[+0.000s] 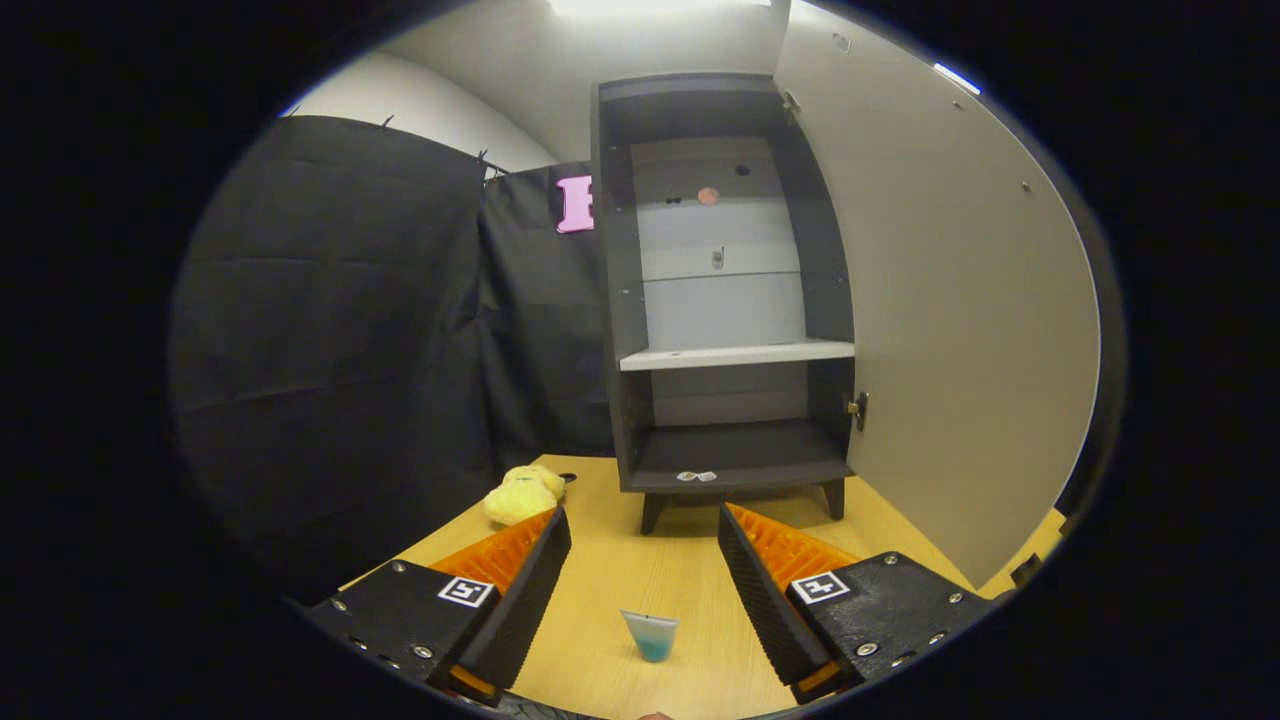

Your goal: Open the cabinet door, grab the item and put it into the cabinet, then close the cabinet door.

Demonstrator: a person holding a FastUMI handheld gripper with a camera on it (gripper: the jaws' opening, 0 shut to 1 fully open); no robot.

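Pale grey and swung wide, the cabinet door (950, 330) stands open on the right, hinged to the right side of the cabinet (725, 290) and reaching toward the near right. The cabinet is a dark, tall unit on short legs at the far end of the light wooden tabletop (660, 570). Inside it a pale shelf (737, 354) runs across the middle, with a dark floor compartment below and a pale back panel above; both compartments hold no item that can be made out, apart from a small pale mark on the front lip of the bottom board.

The claw (645, 540) hovers over the near part of the tabletop, its two fingers spread wide apart and gripping nothing, bare wood showing between them.

A yellow plush toy (524, 495) lies on the tabletop to the left of the cabinet, just beyond the left fingertip and outside the cabinet.

Smallest, a little blue-tinted cup (651, 635) stands upright on the tabletop, near, between the two fingers and touching neither.
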